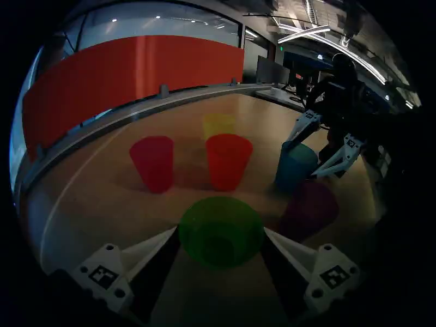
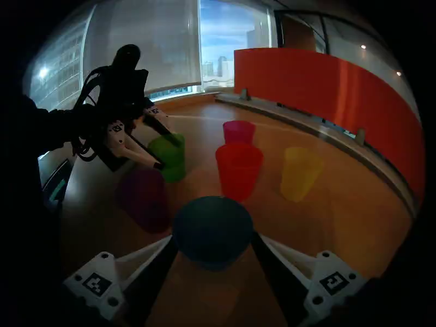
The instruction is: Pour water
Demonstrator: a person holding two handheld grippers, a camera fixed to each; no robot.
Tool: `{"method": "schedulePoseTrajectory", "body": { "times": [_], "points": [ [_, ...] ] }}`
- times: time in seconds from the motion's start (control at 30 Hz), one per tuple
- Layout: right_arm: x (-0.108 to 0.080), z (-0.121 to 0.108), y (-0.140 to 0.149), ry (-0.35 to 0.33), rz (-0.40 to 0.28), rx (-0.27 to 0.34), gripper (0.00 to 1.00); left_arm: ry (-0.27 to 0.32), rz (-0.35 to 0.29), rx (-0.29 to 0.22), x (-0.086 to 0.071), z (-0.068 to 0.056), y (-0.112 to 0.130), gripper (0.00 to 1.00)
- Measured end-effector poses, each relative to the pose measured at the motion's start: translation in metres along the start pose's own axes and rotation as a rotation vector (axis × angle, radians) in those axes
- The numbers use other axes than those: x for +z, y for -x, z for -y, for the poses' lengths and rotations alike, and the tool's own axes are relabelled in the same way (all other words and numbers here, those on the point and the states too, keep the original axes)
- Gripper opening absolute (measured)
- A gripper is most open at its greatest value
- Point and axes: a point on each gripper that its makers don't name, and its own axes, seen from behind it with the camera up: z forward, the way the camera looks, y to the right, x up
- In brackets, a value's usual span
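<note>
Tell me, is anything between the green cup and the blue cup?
Nothing visible blocks it. The green cup sits in the left gripper, the blue cup in the right gripper; the purple cup and red cup flank the gap.

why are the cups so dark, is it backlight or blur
Backlight, not blur: in the right gripper view the bright window leaves the blue cup and the left gripper near-silhouettes; in the left gripper view dim light dulls the green cup, edges sharp.

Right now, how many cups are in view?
6. The left gripper holds the green cup, the right gripper the blue cup; the purple cup stands beside the blue one; pink cup, red cup and yellow cup stand farther off. None seems hidden.
</note>
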Motion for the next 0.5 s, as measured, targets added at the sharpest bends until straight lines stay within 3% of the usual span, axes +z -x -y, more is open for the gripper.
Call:
{"method": "schedulePoseTrajectory", "body": {
  "times": [0.03, 0.5],
  "points": [
    [0.0, 0.0, 0.0003, 0.0, 0.0, 0.0, 1.0, 0.0, 0.0, 0.002, 0.0, -0.0002, 0.0, 0.88],
    [0.0051, 0.0027, -0.001, -0.008, -0.005, 0.001, 1.0, 0.005, -0.001, 0.001, -0.0004, -0.0002, 0.0003, 0.88]
  ]
}}
